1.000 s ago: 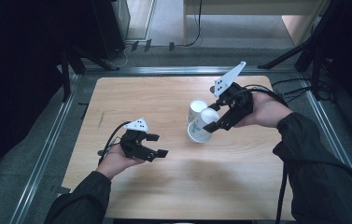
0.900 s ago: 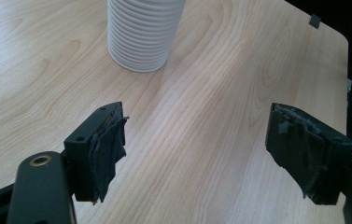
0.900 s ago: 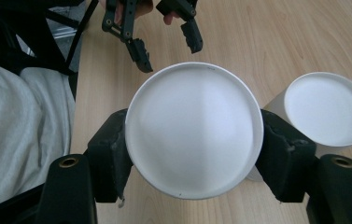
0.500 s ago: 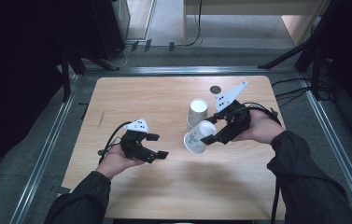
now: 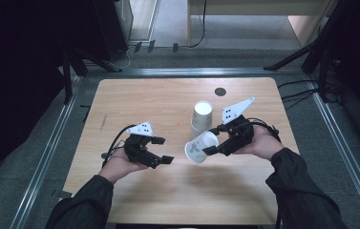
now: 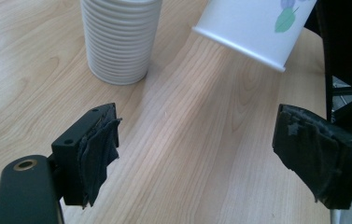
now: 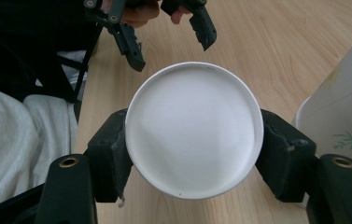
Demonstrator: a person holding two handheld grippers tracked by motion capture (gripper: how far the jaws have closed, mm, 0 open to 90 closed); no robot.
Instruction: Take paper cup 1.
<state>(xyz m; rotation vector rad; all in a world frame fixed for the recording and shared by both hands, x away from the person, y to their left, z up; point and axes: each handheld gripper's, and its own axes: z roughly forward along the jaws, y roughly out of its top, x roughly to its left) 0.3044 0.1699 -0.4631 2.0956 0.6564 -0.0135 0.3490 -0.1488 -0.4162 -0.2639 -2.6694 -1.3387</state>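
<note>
High view shows the right tongs [image 5: 214, 149] clamped across a single paper cup [image 5: 200, 147], holding it tilted on its side just above the counter [image 5: 168, 102], its mouth turned toward the left tongs [image 5: 161, 150]. Lying that way, the cup seems to be offered across for the other hand to take, or brought low to be set down; which one is meant cannot be told. Right gripper view backs the grip: both pads press the cup's wall, with its round white base facing the camera.

Left tongs are released, their jaws having just been opening, and nothing sits between them. In the left gripper view they stand wide apart, aimed at the cup's rim, which suits a hand readying to receive it.

Just behind the held cup stands a stack of cups [image 5: 200, 118], upside down on the counter, probably the supply from which single cups are drawn. Counted: one loose cup, one stack, two tongs. How many cups the stack holds cannot be told.
</note>
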